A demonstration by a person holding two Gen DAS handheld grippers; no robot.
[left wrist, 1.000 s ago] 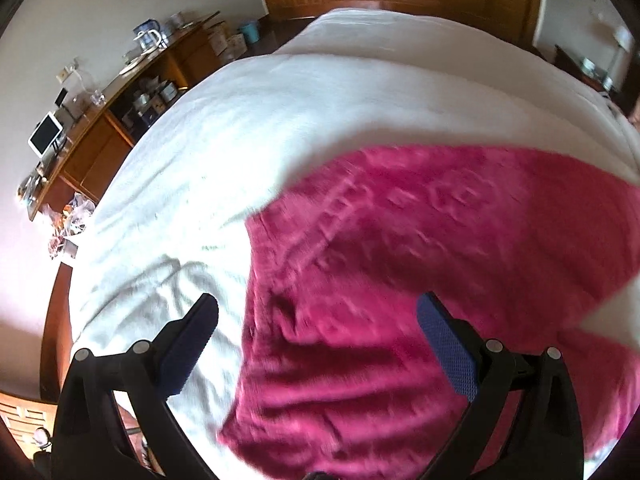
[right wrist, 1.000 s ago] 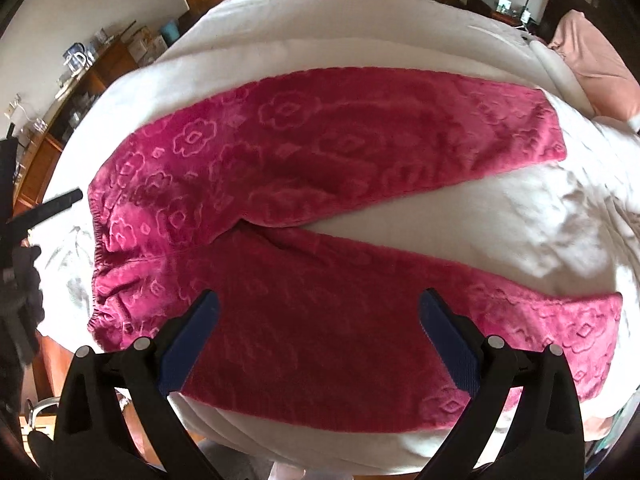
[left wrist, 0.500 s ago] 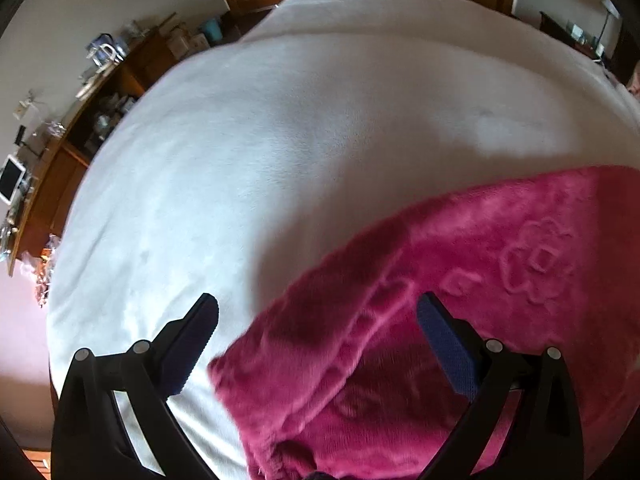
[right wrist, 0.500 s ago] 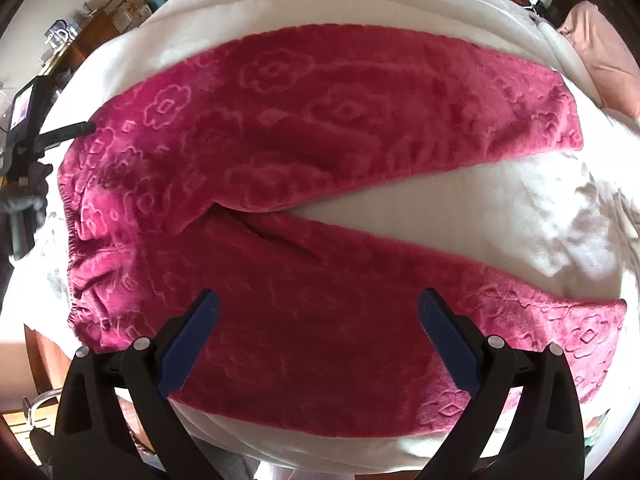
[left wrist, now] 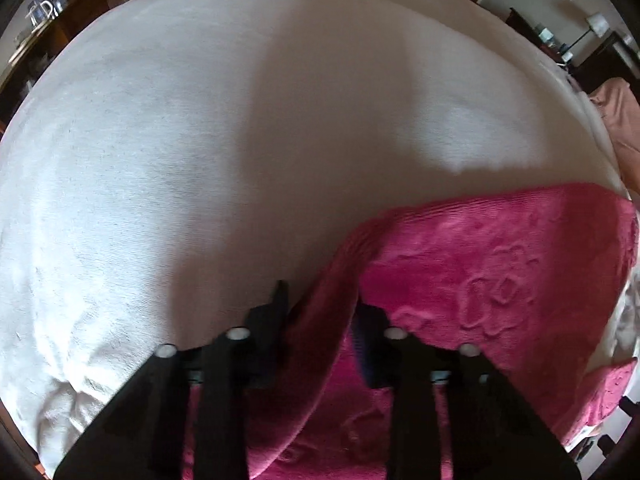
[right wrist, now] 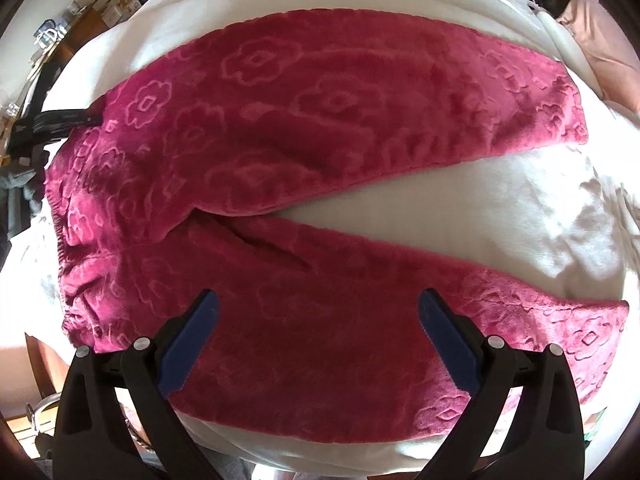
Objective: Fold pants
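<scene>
Magenta fleece pants (right wrist: 320, 168) with an embossed flower pattern lie spread on a white bed, waistband to the left, both legs running right in a V. My left gripper (left wrist: 320, 312) is shut on the far corner of the waistband (left wrist: 332, 280), which bunches between the jaws; it also shows in the right wrist view (right wrist: 68, 118) at the pants' upper left edge. My right gripper (right wrist: 318, 328) is open and hovers above the near leg (right wrist: 360, 340), touching nothing.
The white bedspread (left wrist: 200, 140) covers the bed. A wooden desk with clutter (right wrist: 80, 20) stands along the left wall. A pink pillow (right wrist: 600, 40) lies at the far right. A nightstand with a lamp (left wrist: 580, 40) stands beyond the bed.
My left gripper moved down to the waistband's far corner and closed on it. My right gripper came a little lower over the near leg and stayed open.
</scene>
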